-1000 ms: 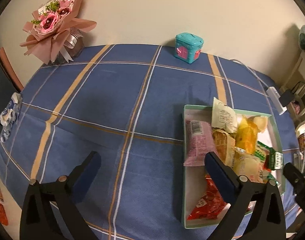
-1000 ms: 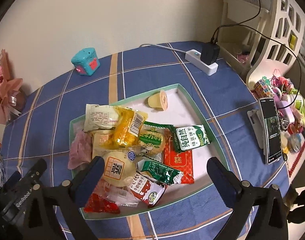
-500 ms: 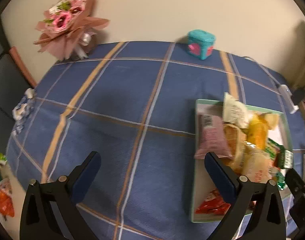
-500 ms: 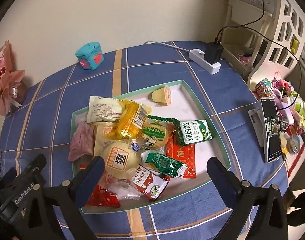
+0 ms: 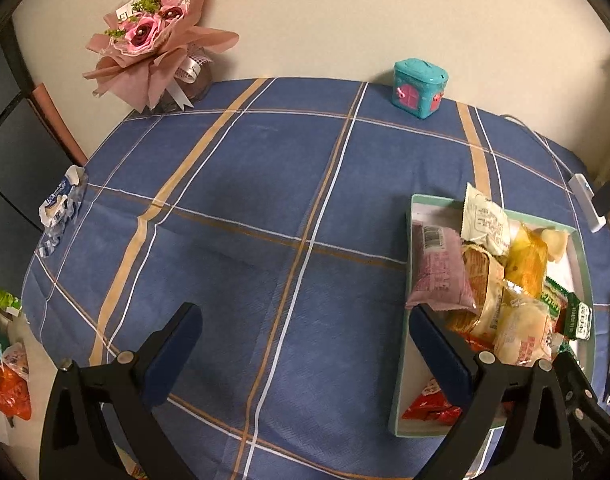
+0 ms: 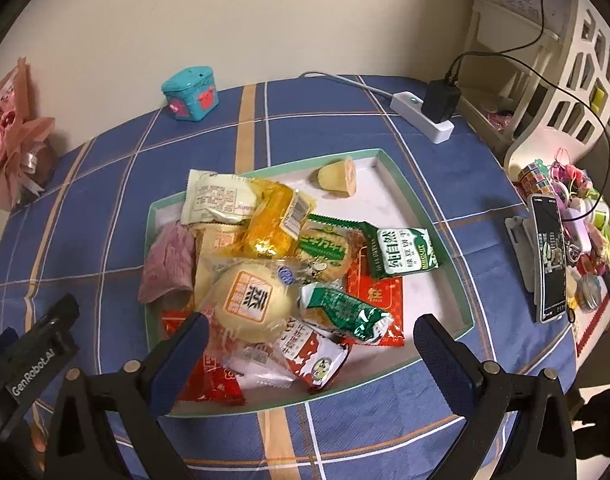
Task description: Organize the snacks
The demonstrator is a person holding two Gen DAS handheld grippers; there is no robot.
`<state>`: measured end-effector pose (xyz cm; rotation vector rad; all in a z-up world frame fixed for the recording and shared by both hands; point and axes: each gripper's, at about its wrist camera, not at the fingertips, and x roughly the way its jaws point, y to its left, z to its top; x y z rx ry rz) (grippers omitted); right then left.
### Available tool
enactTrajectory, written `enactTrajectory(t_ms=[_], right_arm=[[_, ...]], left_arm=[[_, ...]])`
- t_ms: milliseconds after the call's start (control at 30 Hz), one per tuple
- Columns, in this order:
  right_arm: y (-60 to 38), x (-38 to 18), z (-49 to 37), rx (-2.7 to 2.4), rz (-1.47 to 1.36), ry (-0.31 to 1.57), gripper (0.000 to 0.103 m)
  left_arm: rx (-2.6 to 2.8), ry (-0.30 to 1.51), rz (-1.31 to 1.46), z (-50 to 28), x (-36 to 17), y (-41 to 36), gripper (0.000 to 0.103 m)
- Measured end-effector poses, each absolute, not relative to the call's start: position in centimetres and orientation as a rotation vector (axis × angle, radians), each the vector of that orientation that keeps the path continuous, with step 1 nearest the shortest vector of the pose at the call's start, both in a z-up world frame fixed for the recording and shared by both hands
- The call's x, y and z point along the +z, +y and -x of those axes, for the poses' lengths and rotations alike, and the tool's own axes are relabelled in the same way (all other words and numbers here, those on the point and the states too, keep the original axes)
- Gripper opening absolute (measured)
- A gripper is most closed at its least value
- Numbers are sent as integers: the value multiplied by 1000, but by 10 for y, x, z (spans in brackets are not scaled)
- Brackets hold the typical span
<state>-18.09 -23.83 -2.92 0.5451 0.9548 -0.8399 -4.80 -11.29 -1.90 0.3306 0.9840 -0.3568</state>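
Snacks lie heaped in the shallow green-rimmed tray, most of them crowded toward its left half: a round bun in clear wrap sits on top of the pile, with a yellow foil pack, a white packet and a pink packet behind and beside it, green packets to its right and red ones underneath. A small jelly cup lies on its side alone in the tray's far right corner, where the white floor is bare. The loose overlap suggests sorting could go either way from here: the pile fits snacks gathered into the tray as well as snacks waiting to be laid out. The right gripper hangs over the tray's near edge with its jaws spread wide and nothing between them, framing the bun and the packets in front of it. The left gripper is likewise spread and empty, pointing at the bare blue checked tablecloth left of the tray, probably kept clear of the other. A teal box and a bouquet stand against the wall.
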Motion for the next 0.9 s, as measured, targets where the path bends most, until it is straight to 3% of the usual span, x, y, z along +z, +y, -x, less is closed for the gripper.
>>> enactTrajectory(t_ms=[900], right_arm=[[-194,-17,208,-842,-499,902,103]], left_arm=[[-352,990,-309,72,-6,-68,103]])
